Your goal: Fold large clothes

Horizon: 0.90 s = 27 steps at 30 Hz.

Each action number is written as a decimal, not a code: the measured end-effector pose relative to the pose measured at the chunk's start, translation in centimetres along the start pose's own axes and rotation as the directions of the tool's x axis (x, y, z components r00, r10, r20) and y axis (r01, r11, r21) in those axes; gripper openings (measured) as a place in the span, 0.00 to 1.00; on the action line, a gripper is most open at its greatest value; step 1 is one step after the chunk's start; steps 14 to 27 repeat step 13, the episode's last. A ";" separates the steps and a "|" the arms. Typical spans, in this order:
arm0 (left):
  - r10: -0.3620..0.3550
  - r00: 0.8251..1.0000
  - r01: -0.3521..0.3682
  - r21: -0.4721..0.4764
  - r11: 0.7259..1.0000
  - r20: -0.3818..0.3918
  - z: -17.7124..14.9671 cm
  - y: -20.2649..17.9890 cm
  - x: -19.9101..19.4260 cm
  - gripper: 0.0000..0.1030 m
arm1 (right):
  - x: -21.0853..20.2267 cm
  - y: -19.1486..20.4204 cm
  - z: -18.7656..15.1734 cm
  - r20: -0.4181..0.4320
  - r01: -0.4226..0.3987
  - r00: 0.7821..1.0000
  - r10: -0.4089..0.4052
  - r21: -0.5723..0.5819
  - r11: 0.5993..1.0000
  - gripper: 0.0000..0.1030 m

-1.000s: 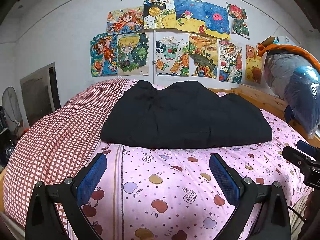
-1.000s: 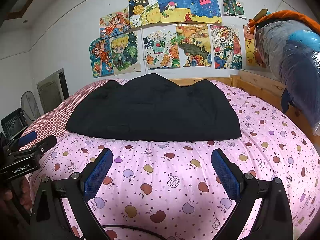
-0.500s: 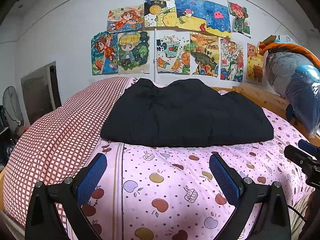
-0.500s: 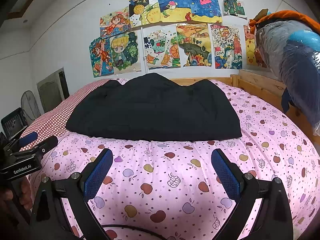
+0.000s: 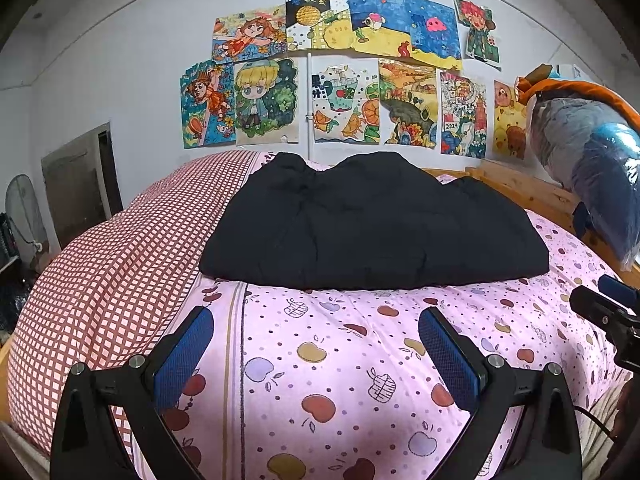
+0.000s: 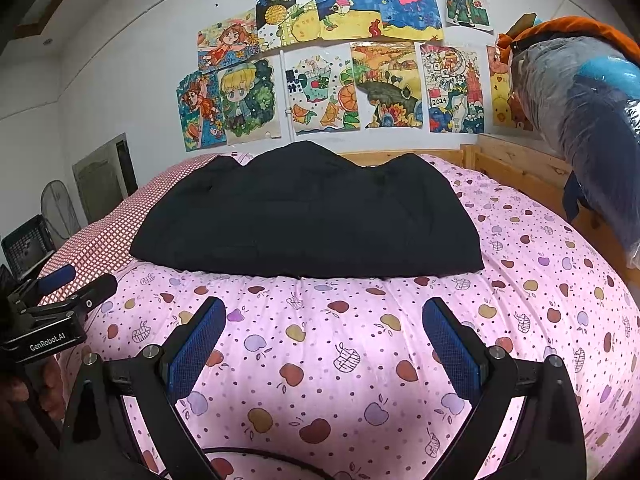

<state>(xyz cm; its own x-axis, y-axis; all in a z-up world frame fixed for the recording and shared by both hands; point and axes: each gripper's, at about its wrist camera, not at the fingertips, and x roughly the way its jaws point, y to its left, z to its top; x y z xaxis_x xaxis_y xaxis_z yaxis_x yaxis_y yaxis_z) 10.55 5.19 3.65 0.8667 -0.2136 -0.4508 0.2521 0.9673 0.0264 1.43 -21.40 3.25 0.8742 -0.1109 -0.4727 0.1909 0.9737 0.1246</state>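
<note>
Black garment (image 5: 372, 224) is lying folded into a thick, roughly rectangular bundle on the pink apple-print quilt (image 5: 340, 360), toward the far end of the bed, near the wall. Its left edge is sitting right beside the red-checked bedding (image 5: 104, 272), possibly overlapping it a bit; cannot tell for sure. Top edge of the bundle is showing 2 humps. In the right wrist view the same garment (image 6: 308, 212) is sitting centered on the quilt (image 6: 540, 280), well apart from both tools.

Left gripper (image 5: 316, 344) is hovering over the near part of the quilt, jaws spread wide, nothing between the blue pads (image 5: 182, 356). Right gripper (image 6: 320, 340) is doing the same: jaws wide, blue pads (image 6: 452, 348) empty, pointing at the garment from the near side. Neither is touching the garment. Each tool is showing at the edge of the other's view, left one at the left edge of the right wrist view, with a bit of the person's hand (image 6: 16, 396) under it.

Children's drawings (image 5: 352, 68) are hanging in 2 rows on the white wall behind. Plastic-wrapped bundle (image 5: 588, 168) is sitting on the wooden bed frame (image 5: 520, 188) at the right. A fan (image 5: 22, 212) is standing far left.
</note>
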 end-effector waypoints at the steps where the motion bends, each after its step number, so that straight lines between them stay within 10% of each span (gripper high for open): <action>1: 0.001 1.000 -0.001 0.003 1.000 0.001 0.0 -0.1 0.1 1.00 | -0.1 0.0 0.0 0.000 0.000 1.000 0.000 -0.001 1.000 0.94; 27: 0.007 1.000 -0.007 0.003 1.000 -0.001 -0.2 0.0 0.1 1.00 | -0.1 0.1 0.1 -0.003 -0.001 1.000 0.001 0.002 1.000 0.94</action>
